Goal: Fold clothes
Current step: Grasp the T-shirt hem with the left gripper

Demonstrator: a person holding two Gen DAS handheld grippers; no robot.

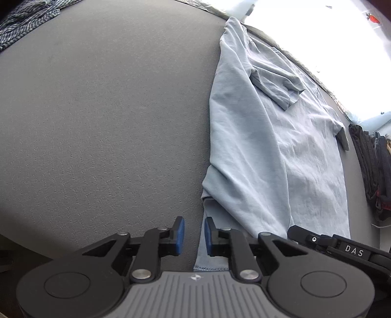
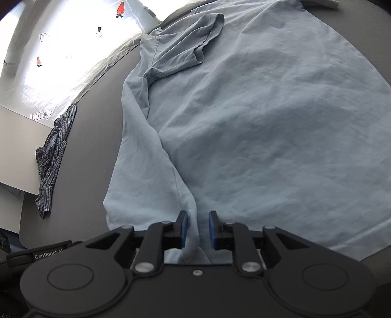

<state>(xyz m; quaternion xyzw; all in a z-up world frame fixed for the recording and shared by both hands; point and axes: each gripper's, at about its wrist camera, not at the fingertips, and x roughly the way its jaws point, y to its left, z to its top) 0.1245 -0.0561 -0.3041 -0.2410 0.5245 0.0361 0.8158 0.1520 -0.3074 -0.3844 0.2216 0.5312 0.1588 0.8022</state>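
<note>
We look down along our left claw (image 1: pixel 194 234) at a grey worktop (image 1: pixel 105 117). Its blue pads (image 1: pixel 180 236) stand a narrow gap apart, with nothing pinched between them; the hem edge of a light blue T-shirt (image 1: pixel 264 151) lies just under the right pad. The shirt stretches away to the right, one side folded over, a short sleeve (image 1: pixel 276 80) lying on top. Our right claw (image 1: pixel 342 247) shows as a black arm at the lower right. A blue checked garment (image 1: pixel 22 22) sits crumpled at the far left corner, and dark clothes (image 1: pixel 374 166) are piled at the right edge.
</note>
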